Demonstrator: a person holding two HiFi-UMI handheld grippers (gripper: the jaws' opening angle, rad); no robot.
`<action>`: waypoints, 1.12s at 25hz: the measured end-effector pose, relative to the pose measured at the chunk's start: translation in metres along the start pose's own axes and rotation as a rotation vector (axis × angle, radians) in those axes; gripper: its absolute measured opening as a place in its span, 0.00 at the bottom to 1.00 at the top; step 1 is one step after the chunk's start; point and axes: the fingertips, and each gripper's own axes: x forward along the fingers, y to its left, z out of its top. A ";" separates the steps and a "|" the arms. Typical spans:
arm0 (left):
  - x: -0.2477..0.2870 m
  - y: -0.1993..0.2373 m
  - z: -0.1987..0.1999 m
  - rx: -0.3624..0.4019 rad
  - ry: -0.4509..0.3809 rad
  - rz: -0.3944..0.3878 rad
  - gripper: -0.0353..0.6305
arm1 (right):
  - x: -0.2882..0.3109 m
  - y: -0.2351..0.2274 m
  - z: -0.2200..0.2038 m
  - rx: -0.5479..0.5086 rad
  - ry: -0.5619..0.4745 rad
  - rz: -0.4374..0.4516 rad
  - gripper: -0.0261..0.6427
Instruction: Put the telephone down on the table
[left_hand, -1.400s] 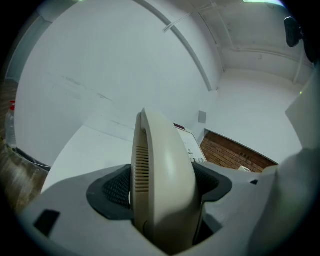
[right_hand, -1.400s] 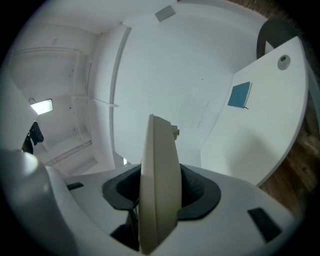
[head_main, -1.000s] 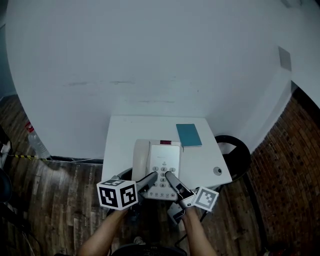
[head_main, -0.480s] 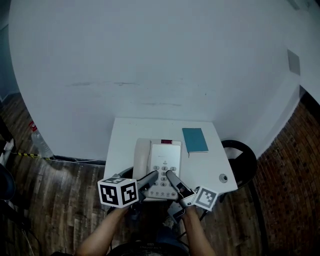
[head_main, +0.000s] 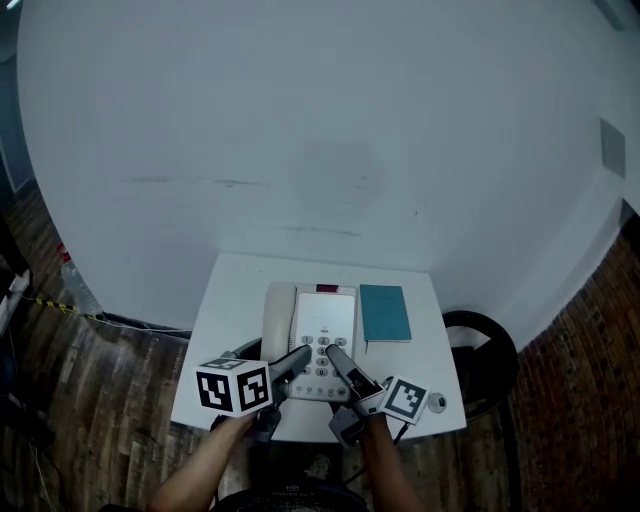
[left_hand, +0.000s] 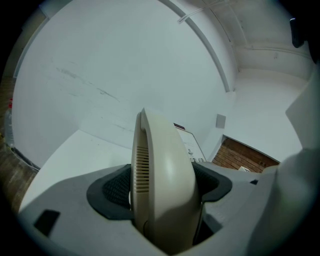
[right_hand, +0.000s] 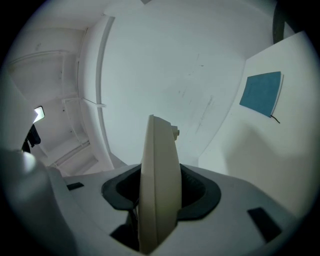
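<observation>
A cream telephone (head_main: 312, 335) with its handset on the left lies over the small white table (head_main: 228, 312), keypad up. Both grippers hold its near edge. My left gripper (head_main: 296, 360) is shut on the handset side (left_hand: 161, 175), whose slotted end fills the gap between the dark pads (left_hand: 112, 190). My right gripper (head_main: 337, 357) is shut on the thin edge of the telephone's body (right_hand: 157, 165). Whether the telephone rests on the table or hangs just above it, I cannot tell.
A teal notebook (head_main: 385, 312) lies on the table just right of the telephone, also in the right gripper view (right_hand: 261, 93). A small round object (head_main: 436, 402) sits at the front right corner. A black stool (head_main: 482, 348) stands to the right, a bottle (head_main: 76, 288) on the wooden floor at left.
The telephone, held by both grippers, has moved away from me: it overhung the table's near edge and now lies wholly over the tabletop. Both grips are unchanged.
</observation>
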 end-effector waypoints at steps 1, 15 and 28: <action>0.011 -0.001 0.004 -0.002 -0.003 0.008 0.62 | 0.002 -0.006 0.011 -0.001 0.007 0.002 0.32; 0.101 0.002 0.020 -0.044 -0.011 0.157 0.62 | 0.028 -0.065 0.088 0.098 0.130 0.050 0.32; 0.124 0.029 0.006 -0.088 0.034 0.248 0.62 | 0.043 -0.105 0.087 0.174 0.191 0.054 0.32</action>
